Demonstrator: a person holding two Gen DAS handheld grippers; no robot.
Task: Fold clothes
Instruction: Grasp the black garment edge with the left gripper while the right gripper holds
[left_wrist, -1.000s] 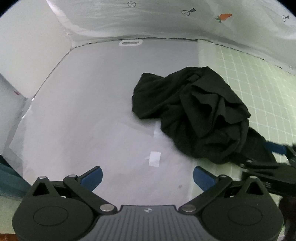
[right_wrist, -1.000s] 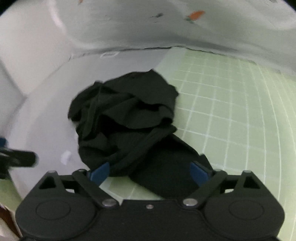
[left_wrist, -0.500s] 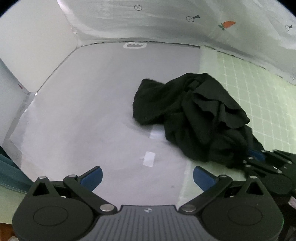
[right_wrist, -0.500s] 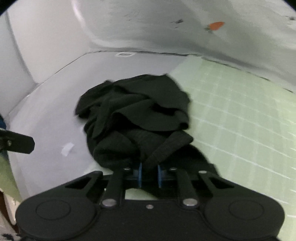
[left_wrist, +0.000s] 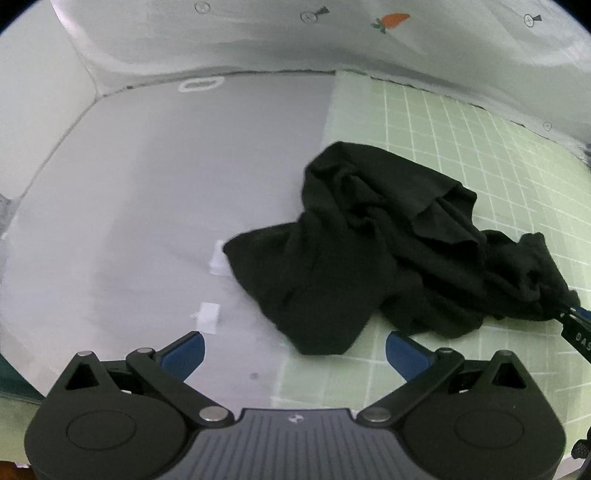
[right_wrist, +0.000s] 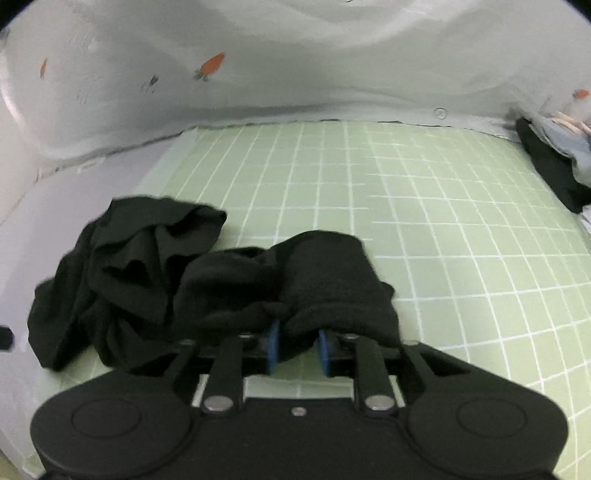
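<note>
The green grid mat (right_wrist: 424, 206) lies bare from the black garment (left_wrist: 369, 251) out to the carrot-print sheet (right_wrist: 295, 62). The garment straddles the mat's edge with the grey desk (left_wrist: 147, 192). The right tool (right_wrist: 295, 341) has cloth between its opening jaws; the left tool (left_wrist: 293, 349) gapes empty just before the garment.

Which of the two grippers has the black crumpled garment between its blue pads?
The right gripper: black crumpled garment bunches between its pads, jaws opening. The left gripper stands open, empty.
</note>
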